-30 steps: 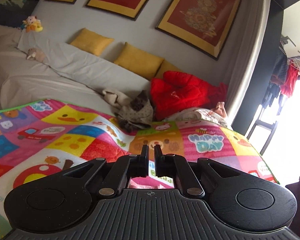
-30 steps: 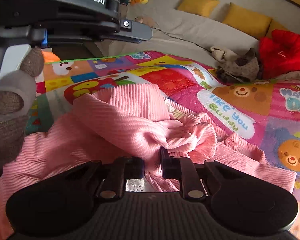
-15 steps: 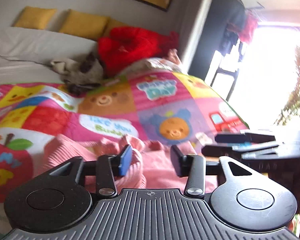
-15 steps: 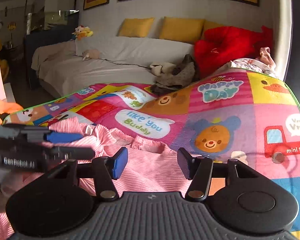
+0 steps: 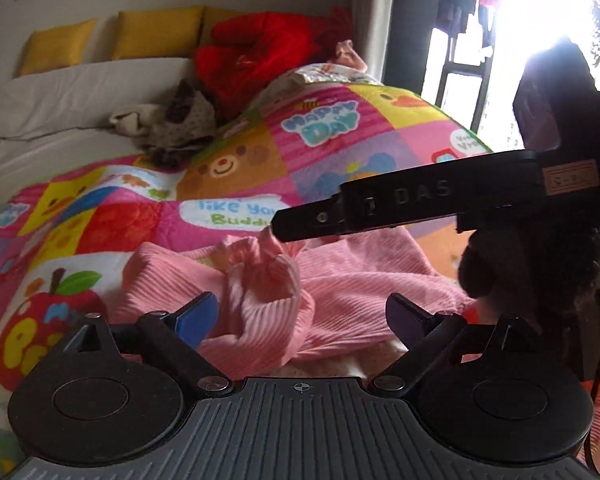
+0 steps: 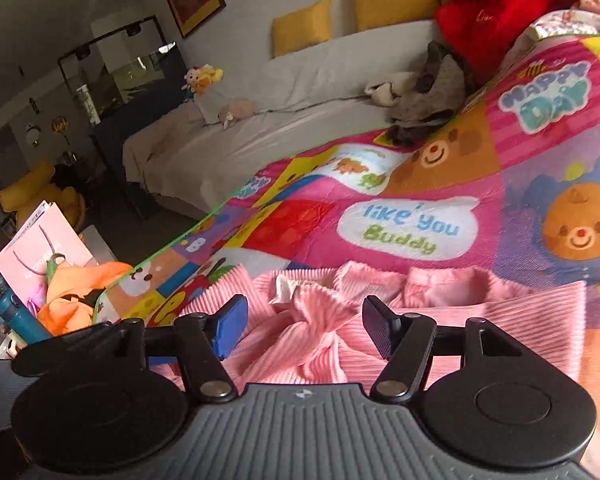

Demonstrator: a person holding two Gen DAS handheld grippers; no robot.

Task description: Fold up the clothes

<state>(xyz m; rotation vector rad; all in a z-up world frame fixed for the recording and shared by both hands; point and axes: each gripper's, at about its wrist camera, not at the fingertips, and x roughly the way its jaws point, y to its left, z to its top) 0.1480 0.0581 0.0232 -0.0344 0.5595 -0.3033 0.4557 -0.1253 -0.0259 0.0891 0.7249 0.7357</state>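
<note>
Writing I can read: "like you Buddy" [image 6: 407, 227] and "HAPPY DAY" [image 6: 548, 97] on the patchwork play quilt [image 6: 452, 168], "DAS" on the body of my right tongs [image 5: 276, 230] seen from the left camera. Item: one pink ribbed garment [image 5: 332, 288], crumpled on the quilt, lying just ahead of and below both tongs. My left tongs [image 5: 302, 318] have just been opening and stand wide apart, my right tongs [image 6: 304, 324] likewise just opened and apart, the pads of neither pressing the cloth.

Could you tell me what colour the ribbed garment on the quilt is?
Pink garment; clearest in the right wrist view.
</note>
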